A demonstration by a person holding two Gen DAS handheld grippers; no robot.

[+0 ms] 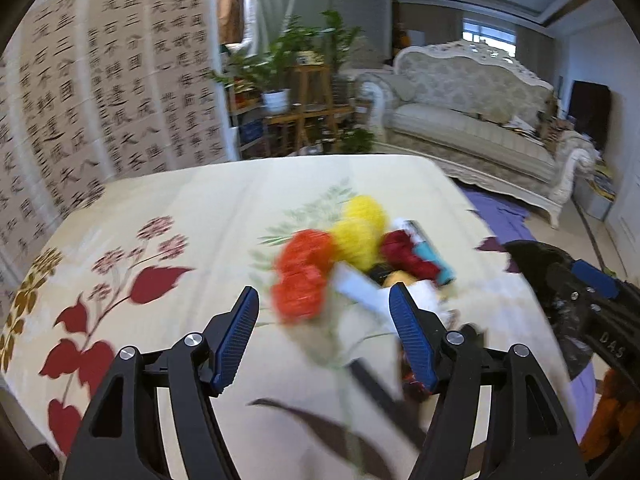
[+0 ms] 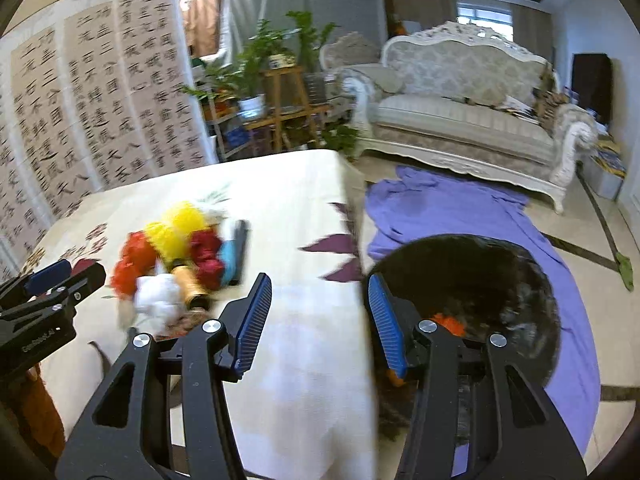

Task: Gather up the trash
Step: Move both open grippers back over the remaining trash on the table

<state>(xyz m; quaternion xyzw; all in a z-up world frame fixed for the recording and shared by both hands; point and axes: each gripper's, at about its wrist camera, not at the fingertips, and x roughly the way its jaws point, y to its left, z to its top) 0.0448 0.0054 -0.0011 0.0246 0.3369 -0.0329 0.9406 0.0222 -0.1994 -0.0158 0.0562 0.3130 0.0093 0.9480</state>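
Left gripper (image 1: 323,312) spread and empty above floral-clothed surface (image 1: 192,208), trash pile (image 1: 352,256) just beyond its fingertips, right gripper (image 2: 320,304) spread, empty, black bin (image 2: 472,280) beside it.

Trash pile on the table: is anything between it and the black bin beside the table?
Nothing visible blocks it. From the trash pile the tablecloth lies bare to the table edge, and the black bin sits open just past it. Only the open right gripper hovers over that edge.

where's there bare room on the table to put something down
Free: the cloth left of the trash pile, out to the red leaf print, and the strip in the right wrist view between the pile and the table's right edge. Crowded: the pile itself, and the bin just past that edge.
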